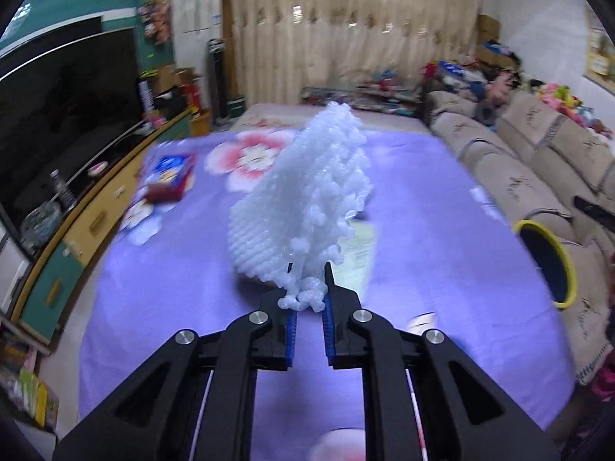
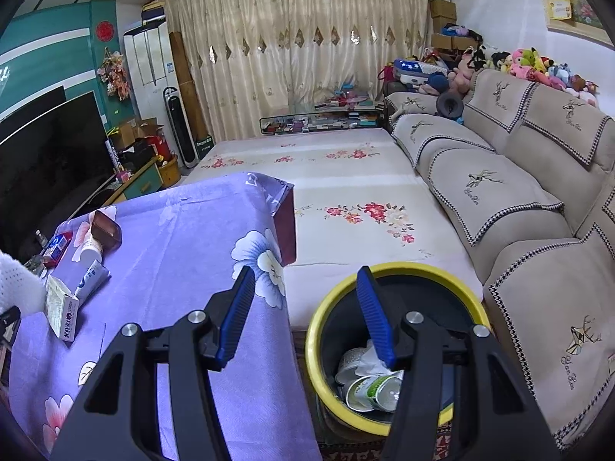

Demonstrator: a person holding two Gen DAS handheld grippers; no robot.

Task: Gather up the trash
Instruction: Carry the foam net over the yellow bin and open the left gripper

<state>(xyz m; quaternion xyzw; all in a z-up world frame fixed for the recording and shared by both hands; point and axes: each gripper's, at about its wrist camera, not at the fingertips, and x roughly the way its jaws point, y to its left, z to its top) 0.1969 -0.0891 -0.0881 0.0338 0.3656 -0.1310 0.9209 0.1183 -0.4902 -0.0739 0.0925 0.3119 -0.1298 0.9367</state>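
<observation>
Purple flowered cloth covers the table [image 2: 184,238], which stands left of a beige sofa [image 2: 538,176] and near a low bed [image 2: 346,176] with a floral sheet. On the floor between table and sofa sits a yellow-rimmed bin [image 2: 319,365] holding crumpled cups and paper. The left gripper [image 1: 307,288] is clenched on the near corner of a white foam net sheet [image 1: 300,192], which stands lifted above the cloth. The right gripper [image 2: 307,280] hangs released, its blue-padded jaws wide apart above the table edge and the bin. At the far left of the table lie a white box [image 2: 61,303], a tube [image 2: 92,276] and a brown case [image 2: 107,230].
</observation>
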